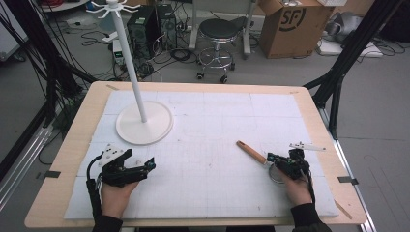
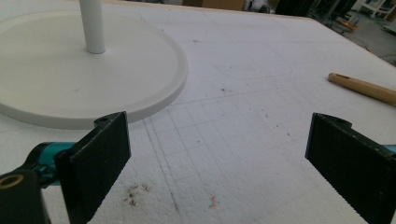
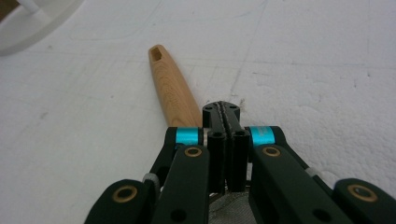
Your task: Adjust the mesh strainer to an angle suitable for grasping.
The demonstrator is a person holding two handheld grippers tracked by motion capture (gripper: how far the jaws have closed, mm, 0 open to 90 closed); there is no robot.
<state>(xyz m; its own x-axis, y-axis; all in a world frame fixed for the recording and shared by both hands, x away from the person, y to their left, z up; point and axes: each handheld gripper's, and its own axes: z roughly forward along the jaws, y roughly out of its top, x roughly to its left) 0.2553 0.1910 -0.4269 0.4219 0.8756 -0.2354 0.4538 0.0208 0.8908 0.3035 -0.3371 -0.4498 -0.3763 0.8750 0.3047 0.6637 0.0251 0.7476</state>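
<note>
wooden-handled strainer lies near the desk's right edge, on the white foam mat that covers most of the desk. its handle points toward the far left, and its metal mesh end sits under our right gripper. in the right gripper view the handle runs up and away just left of the jaws, which are pressed together with no gap; a bit of grey mesh shows beneath them, but we cannot tell whether they pinch any part of the strainer.

around it: a white stand with a round base and tall pole sits toward the desk's far left corner, well apart from the strainer. a small white piece lies by the right edge, just beyond our right gripper. nothing lies between the two grippers but bare mat.

our left gripper rests near the desk's front left corner, just in front of the stand's base, held low and aimed to the right. in the left gripper view its jaws stand wide apart and grasp nothing, with the stand's base ahead on the left and the handle tip far off on the right. our right hand comes in from the front edge, gripper pointing toward the far left.
</note>
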